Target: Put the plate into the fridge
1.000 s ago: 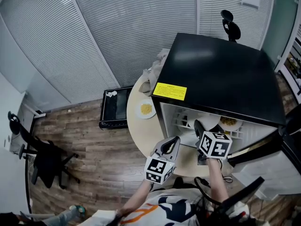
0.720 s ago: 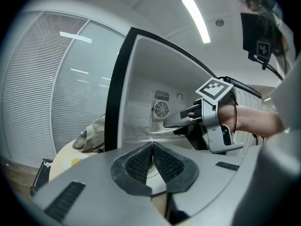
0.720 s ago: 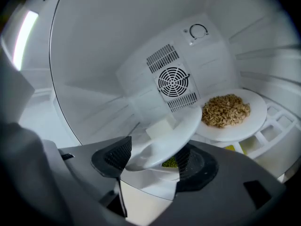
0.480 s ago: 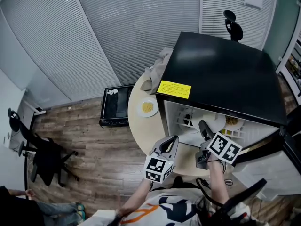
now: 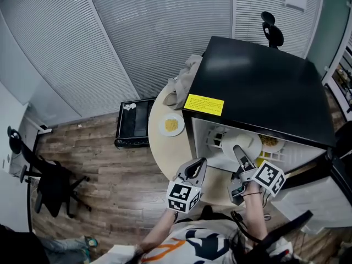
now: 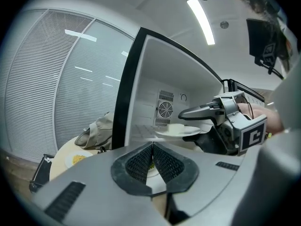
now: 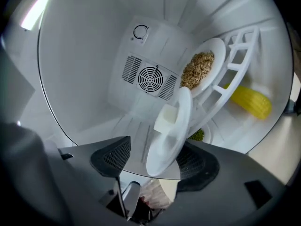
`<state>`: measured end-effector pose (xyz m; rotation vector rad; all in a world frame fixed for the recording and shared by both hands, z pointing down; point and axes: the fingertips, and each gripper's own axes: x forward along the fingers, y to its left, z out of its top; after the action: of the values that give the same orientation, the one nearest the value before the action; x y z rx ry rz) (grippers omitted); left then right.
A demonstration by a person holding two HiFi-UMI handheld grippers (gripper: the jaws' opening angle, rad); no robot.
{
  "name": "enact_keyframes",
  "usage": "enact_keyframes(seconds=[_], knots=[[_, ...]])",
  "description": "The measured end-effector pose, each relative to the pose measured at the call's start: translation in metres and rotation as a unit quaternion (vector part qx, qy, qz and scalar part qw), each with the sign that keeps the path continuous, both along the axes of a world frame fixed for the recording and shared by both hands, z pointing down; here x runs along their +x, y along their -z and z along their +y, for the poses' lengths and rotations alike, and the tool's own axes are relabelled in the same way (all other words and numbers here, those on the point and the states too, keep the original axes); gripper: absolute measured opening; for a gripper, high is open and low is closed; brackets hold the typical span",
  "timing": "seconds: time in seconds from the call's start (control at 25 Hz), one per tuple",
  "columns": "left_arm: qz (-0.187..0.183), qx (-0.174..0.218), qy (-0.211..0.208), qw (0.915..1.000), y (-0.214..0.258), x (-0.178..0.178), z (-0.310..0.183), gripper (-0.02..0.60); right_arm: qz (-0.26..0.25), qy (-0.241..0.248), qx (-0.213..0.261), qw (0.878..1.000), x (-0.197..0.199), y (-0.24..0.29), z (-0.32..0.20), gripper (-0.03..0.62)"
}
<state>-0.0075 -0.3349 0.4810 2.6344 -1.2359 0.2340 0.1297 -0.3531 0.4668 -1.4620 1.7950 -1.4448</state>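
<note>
A white plate (image 7: 169,135) carrying a pale block (image 7: 165,117) sits at the mouth of the open black fridge (image 5: 264,87). It lies between the jaws of my right gripper (image 7: 153,157), whose jaws have just been opening. The plate leans on one pad; the other pad (image 7: 115,157) stands apart from it. In the left gripper view the upper jaw of my right gripper (image 6: 190,126) hovers above the plate (image 6: 176,132). My left gripper (image 6: 153,161) is shut on nothing, held in front of the fridge. The head view shows the plate (image 5: 240,144) beyond my right gripper (image 5: 242,155), with my left gripper (image 5: 195,169) beside it.
Inside the fridge are a plate of grain (image 7: 197,69), a corn cob (image 7: 249,102) and something green (image 7: 197,135). The round table (image 5: 159,147) holds a plate of yellow food (image 5: 171,125) and a cloth (image 5: 181,84). A black box (image 5: 135,122) and a chair (image 5: 49,180) stand on the floor.
My right gripper has rolled about its own line, its marker cube turning, and shifted slightly right. The plate now shows broader at the fridge mouth. My left gripper has hardly moved.
</note>
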Motion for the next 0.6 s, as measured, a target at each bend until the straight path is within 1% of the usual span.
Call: enact_keyframes(seconds=[0.2,0.4,0.6], knots=[[0.001,-0.001,0.004,1.0,-0.002,-0.003,-0.001,0.012,-0.015,0.006,-0.027,1.0,-0.001,-0.018,0.01,0.29],[0.003,-0.003,0.001,1.0,-0.003,0.0,-0.003,0.012,-0.025,0.009,-0.021,0.999,-0.005,-0.02,-0.005,0.288],[0.003,-0.004,-0.001,1.0,-0.004,0.002,-0.004,0.012,-0.056,0.012,-0.025,0.998,-0.012,-0.028,-0.021,0.29]])
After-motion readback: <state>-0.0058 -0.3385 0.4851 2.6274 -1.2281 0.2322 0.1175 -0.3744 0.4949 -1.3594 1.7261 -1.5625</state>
